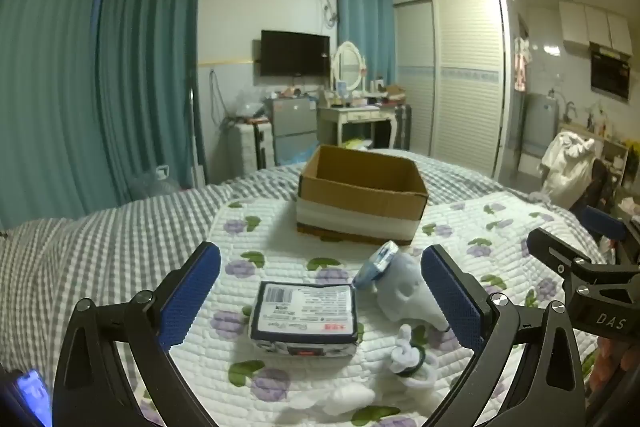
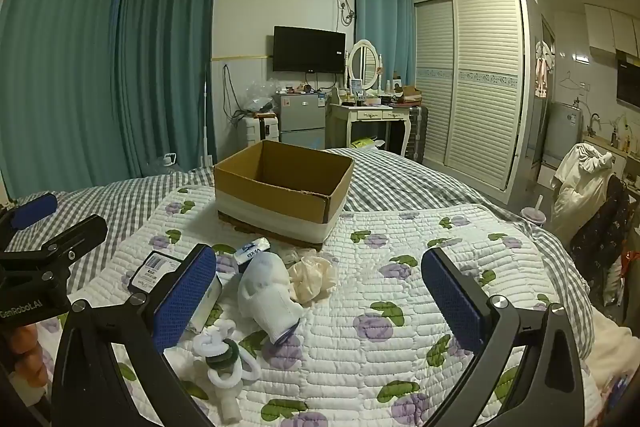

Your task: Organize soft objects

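Note:
An empty cardboard box (image 1: 362, 193) stands on the floral quilt (image 1: 256, 235); it also shows in the right wrist view (image 2: 280, 189). My left gripper (image 1: 320, 301) is open, its pads either side of a tissue pack (image 1: 305, 315). Beside the pack lie a rolled white sock (image 1: 412, 289), a small blue tissue packet (image 1: 378, 263) and white hair ties (image 1: 410, 357). My right gripper (image 2: 320, 301) is open and empty above the quilt, with the white sock (image 2: 266, 297), a cream cloth bundle (image 2: 314, 279), hair ties (image 2: 224, 359) and the tissue pack (image 2: 154, 269) to its left.
The quilt lies on a grey checked bedspread (image 1: 100, 247). The right gripper's body (image 1: 580, 275) shows at the right edge of the left view; the left gripper's body (image 2: 44, 259) shows at the left of the right view. A phone (image 1: 34, 393) glows at lower left.

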The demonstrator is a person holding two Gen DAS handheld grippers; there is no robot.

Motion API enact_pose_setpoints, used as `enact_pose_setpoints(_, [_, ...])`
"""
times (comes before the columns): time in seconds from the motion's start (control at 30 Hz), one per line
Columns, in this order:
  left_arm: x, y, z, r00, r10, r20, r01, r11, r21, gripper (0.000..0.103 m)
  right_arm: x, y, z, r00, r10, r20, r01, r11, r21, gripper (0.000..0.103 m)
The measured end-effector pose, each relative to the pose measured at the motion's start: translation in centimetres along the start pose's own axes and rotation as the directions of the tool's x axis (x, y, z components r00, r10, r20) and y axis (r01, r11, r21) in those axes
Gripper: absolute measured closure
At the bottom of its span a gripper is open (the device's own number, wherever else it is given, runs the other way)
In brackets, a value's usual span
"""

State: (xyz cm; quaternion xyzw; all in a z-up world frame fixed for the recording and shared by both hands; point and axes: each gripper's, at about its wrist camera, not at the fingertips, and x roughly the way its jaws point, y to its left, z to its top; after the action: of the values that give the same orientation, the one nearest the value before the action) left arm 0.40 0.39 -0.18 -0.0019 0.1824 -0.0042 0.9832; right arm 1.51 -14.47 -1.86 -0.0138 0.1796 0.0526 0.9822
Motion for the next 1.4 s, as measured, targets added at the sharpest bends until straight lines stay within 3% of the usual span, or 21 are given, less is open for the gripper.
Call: enact_pose_setpoints(1.4, [-0.35,-0.64,0.02,1.000,-0.010,-0.003,0.010,1.000,0.004,0.000,-0.03,-0.10,-0.19,1.000,-0.003,-0.004,0.003,1.000,0.004,0.000])
